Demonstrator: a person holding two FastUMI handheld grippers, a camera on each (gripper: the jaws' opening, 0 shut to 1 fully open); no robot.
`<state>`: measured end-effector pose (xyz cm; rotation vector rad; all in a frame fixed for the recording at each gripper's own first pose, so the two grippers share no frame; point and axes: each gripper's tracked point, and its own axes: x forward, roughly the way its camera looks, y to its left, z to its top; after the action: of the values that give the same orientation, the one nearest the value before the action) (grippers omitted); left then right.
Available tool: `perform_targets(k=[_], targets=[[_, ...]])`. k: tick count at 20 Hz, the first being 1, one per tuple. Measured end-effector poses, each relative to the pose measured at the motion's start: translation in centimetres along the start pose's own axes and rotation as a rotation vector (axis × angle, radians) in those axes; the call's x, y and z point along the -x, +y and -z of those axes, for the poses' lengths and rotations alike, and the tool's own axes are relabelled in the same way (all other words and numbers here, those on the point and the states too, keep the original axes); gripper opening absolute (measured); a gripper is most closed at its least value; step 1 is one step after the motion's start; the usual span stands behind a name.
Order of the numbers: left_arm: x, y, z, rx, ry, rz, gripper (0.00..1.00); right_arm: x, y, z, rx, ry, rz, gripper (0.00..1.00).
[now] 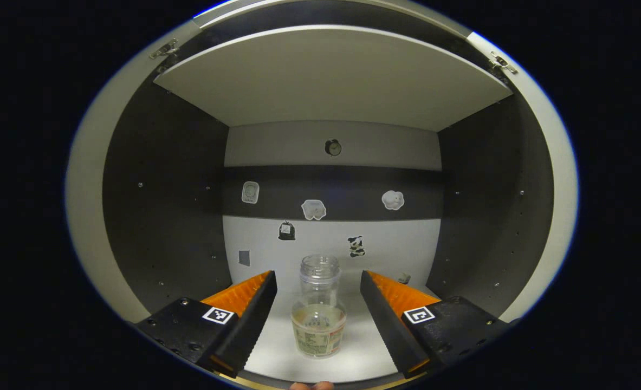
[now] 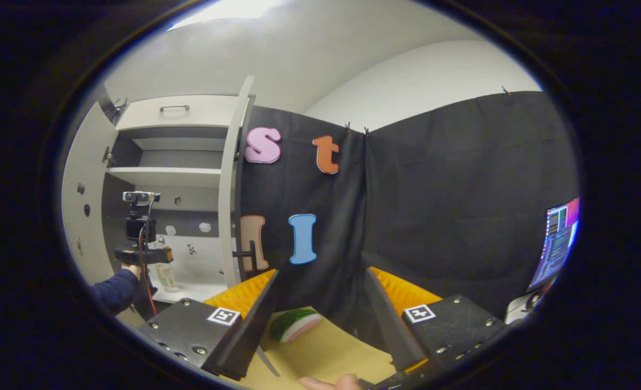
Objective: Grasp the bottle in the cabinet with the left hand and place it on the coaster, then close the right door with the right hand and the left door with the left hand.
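A clear uncapped bottle (image 1: 318,309) with some pale liquid and a label stands upright on the white lower shelf (image 1: 353,357) of the open cabinet. My left gripper (image 1: 318,319) is open, its fingers on either side of the bottle with a gap on each side. In the right gripper view the left gripper (image 2: 142,254) shows far off at the cabinet, held by a hand in a dark sleeve (image 2: 115,288), with the bottle (image 2: 166,275) just beyond it. My right gripper (image 2: 320,319) is open over a tan table (image 2: 325,352), holding nothing. The right door (image 2: 232,184) stands open, edge-on.
An upper shelf (image 1: 331,81) spans the cabinet above the bottle; dark side walls close it in left and right. The left door (image 2: 84,211) is swung open. A green, white and pink object (image 2: 295,325) lies on the tan table. A lit screen (image 2: 557,241) is at far right.
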<state>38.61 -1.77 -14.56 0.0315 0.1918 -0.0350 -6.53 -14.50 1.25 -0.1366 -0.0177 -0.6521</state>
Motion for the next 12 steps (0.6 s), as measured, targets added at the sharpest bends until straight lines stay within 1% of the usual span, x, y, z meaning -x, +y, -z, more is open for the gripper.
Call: perform_targets(k=[1, 2, 4, 5, 7, 8, 9, 12], targets=[[-0.6, 0.0, 0.1, 0.008, 0.006, 0.001, 0.98, 0.1, -0.3, 0.1, 0.003, 0.005, 0.011, 0.94], [-1.0, 0.1, 0.3, 0.015, 0.011, -0.001, 0.95, 0.1, -0.4, 0.2, 0.005, 0.009, 0.020, 0.94], [-1.4, 0.3, 1.0, 0.030, 0.044, -0.006, 0.82, 0.1, -0.4, 0.1, 0.005, 0.011, 0.025, 0.94], [-1.6, 0.4, 1.2, 0.031, 0.056, -0.012, 0.73, 0.1, -0.3, 0.2, 0.005, 0.012, 0.022, 0.95], [-2.1, 0.7, 1.1, 0.017, 0.053, -0.021, 0.51, 0.1, -0.1, 0.3, 0.008, 0.009, 0.010, 0.93], [-2.0, 0.7, 1.5, 0.010, 0.064, -0.019, 0.50, 0.1, 0.1, 0.3, 0.010, 0.009, 0.002, 0.95], [-2.0, 0.7, 1.3, 0.007, 0.062, -0.013, 0.49, 0.0, 0.4, 0.4, 0.011, 0.011, -0.005, 0.93], [-1.7, 0.4, 1.0, 0.020, 0.060, 0.008, 0.46, 0.1, 0.8, 0.6, 0.013, 0.012, -0.027, 0.94]])
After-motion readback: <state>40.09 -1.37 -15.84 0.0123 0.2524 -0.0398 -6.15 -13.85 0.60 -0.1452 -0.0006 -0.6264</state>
